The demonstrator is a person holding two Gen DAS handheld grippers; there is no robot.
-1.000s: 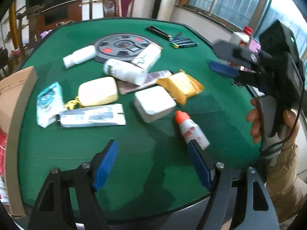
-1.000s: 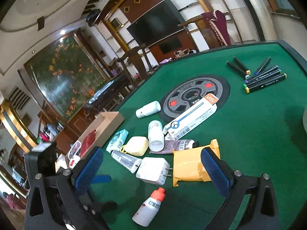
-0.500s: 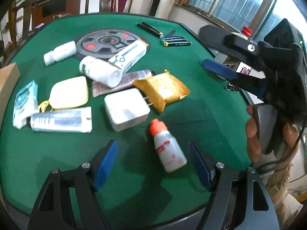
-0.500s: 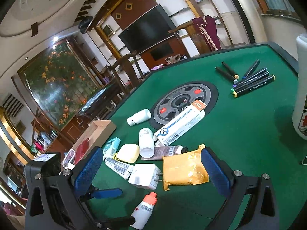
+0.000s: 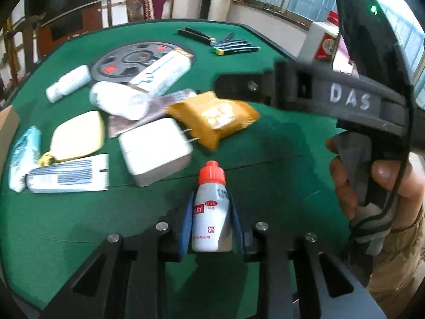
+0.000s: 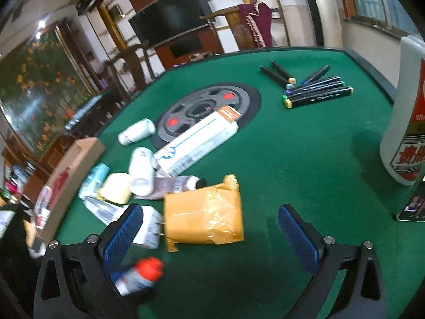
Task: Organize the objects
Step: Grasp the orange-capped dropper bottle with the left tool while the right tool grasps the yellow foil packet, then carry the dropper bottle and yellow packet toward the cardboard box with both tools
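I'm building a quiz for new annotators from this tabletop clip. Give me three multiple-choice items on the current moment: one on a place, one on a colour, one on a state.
1. What lies right beside the white plug adapter, on the side its prongs point to?
A. the markers
B. the orange packet
C. the cardboard box

2. What colour is the cap of the small white bottle?
A. red-orange
B. blue
C. black

3. How does the left gripper stand?
A. open above bare felt
B. shut on nothing
C. shut on the small white bottle

Answers: 1 B, the prongs point at the orange packet next to them. 2 A, the cap in the left wrist view is red-orange. 3 C, both blue pads press the bottle's sides, while the right gripper is open over the green table.
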